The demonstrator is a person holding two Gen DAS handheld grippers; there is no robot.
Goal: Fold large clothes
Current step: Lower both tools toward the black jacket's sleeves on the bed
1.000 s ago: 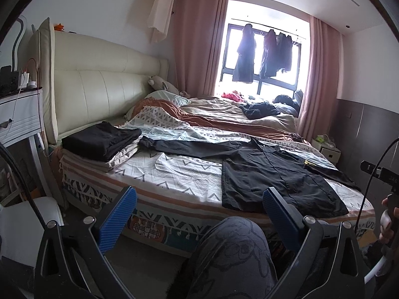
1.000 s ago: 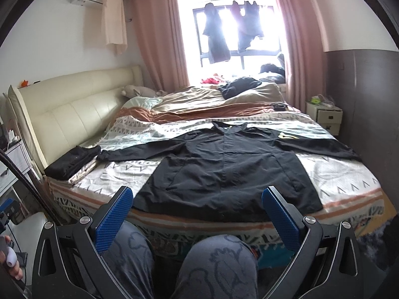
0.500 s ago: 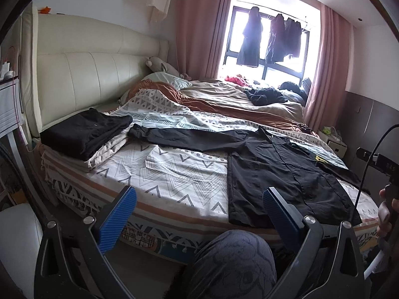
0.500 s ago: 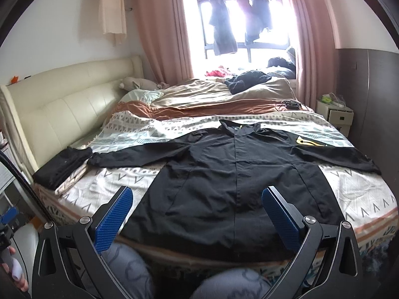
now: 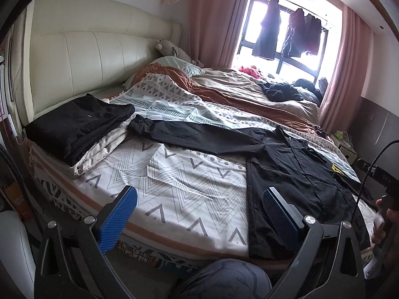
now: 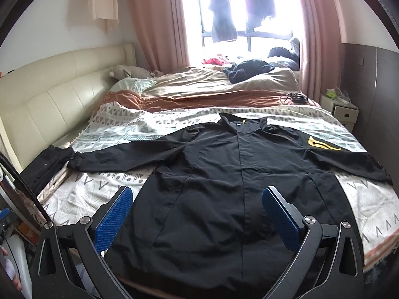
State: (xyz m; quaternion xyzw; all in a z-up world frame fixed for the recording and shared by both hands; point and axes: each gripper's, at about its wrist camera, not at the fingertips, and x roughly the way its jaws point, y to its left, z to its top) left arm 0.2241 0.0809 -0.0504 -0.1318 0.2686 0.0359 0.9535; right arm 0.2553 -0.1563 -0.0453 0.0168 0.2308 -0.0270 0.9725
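Both grippers have come in closer to the bed since a second ago, and the person's knees have dropped almost out of the right wrist view. The large black long-sleeved jacket (image 6: 239,189) lies flat, front up, across the near edge of the patterned white bedspread (image 5: 189,182), sleeves stretched toward the left and right edges, hem at the near edge. The right gripper (image 6: 197,214) hangs over the hem with its blue-padded jaws wide apart and empty; the left gripper (image 5: 199,214), equally wide and empty, sits over bare bedspread beside the jacket's left side seam. To start well, I would take the left sleeve cuff (image 5: 139,124) (it lies just beside the folded black stack (image 5: 79,124) near the headboard-side corner) and carry it across the chest, pinching one layer only, while the right gripper pins the shoulder so the body stays put
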